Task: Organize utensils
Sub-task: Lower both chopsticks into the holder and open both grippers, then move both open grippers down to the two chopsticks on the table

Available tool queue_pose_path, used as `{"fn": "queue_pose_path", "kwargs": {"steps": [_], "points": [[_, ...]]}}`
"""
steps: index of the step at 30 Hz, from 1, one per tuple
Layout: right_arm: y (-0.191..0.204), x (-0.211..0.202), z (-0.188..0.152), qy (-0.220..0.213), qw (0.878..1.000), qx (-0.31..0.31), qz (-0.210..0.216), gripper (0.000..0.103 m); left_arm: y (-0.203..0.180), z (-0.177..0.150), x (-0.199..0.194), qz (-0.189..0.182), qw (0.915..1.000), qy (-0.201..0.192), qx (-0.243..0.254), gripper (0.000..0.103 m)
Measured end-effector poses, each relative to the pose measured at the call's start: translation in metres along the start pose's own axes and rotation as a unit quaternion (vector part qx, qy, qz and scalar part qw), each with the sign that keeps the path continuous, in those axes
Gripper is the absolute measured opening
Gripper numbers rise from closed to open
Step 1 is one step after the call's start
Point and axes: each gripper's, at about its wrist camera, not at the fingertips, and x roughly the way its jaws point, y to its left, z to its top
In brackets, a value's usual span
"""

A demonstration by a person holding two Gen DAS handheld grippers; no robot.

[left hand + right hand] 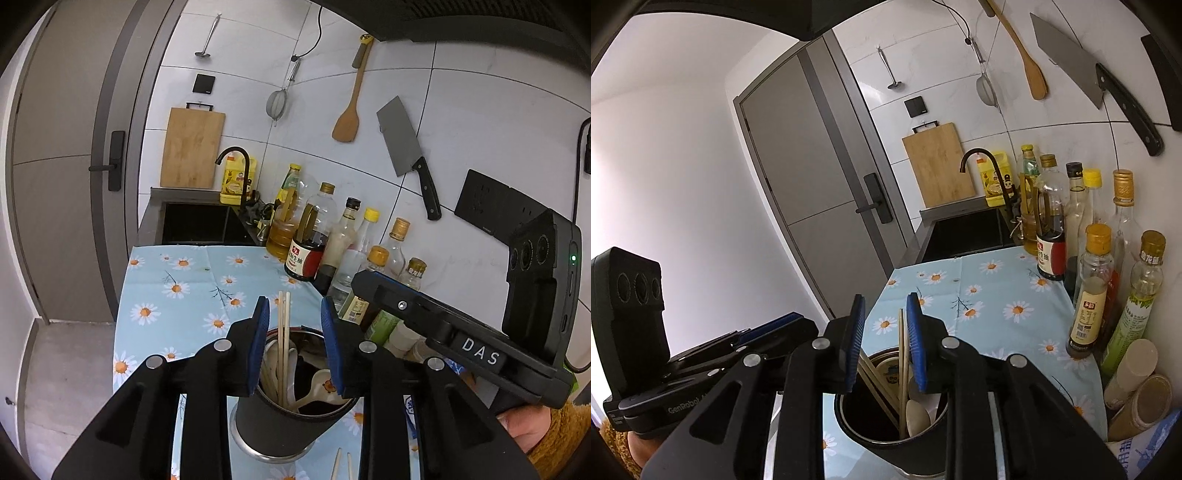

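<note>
A dark utensil holder cup (280,424) stands on the daisy tablecloth (184,288), holding chopsticks (283,343) and white spoons (317,384). My left gripper (295,314) hovers open above its mouth, the chopsticks standing between the blue pads without touching. Loose chopstick tips (341,463) lie in front of the cup. In the right wrist view the cup (886,439) holds chopsticks (903,350) and a spoon (918,415). My right gripper (884,310) is open over it, one chopstick close to its right pad (916,343).
Sauce and oil bottles (314,236) line the wall side (1093,288). Jars and a bag (1141,402) stand at the right. A black sink (199,221) with faucet lies beyond the cloth. A cleaver (410,155), spatula, strainer and cutting board are on the wall.
</note>
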Motion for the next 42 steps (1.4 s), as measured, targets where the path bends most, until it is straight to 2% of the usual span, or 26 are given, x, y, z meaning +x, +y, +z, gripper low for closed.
{"fn": "queue_pose_path", "kwargs": {"steps": [10,14,16,20,23,26,28,33,39,42], "points": [[-0.001,-0.014,0.004,-0.001,1.0,0.005,0.001,0.025,-0.004,0.0,-0.01,-0.002,1.0,0.002,0.003,0.028],[-0.003,-0.025,0.002,0.001,1.0,0.017,0.002,0.034,-0.005,-0.004,-0.018,0.0,1.0,0.005,0.005,0.028],[-0.003,-0.031,0.001,0.002,1.0,0.019,0.002,0.034,-0.006,-0.007,-0.023,0.014,0.9999,0.007,0.006,0.032],[-0.005,-0.045,-0.004,0.012,0.999,0.031,0.001,0.035,-0.005,-0.013,-0.031,0.012,0.9998,0.014,0.003,0.034],[-0.006,-0.055,-0.01,0.017,0.999,0.04,-0.001,0.04,-0.005,-0.018,-0.038,0.01,0.9997,0.022,0.004,0.035],[-0.008,-0.066,-0.017,0.029,0.999,0.046,-0.002,0.04,-0.01,-0.023,-0.044,0.005,0.9995,0.03,0.011,0.04],[-0.01,-0.073,-0.022,0.034,0.998,0.055,-0.005,0.041,-0.013,-0.027,-0.045,-0.001,0.9992,0.039,0.012,0.041],[-0.017,-0.088,-0.036,0.05,0.995,0.08,-0.013,0.048,-0.022,-0.04,-0.044,-0.02,0.9972,0.07,0.019,0.041],[-0.03,-0.103,-0.056,0.068,0.991,0.109,-0.029,0.052,-0.031,-0.058,-0.038,-0.041,0.9917,0.117,0.034,0.041],[-0.039,-0.109,-0.07,0.08,0.987,0.131,-0.036,0.053,-0.034,-0.067,-0.028,-0.051,0.9863,0.152,0.042,0.041]]}}
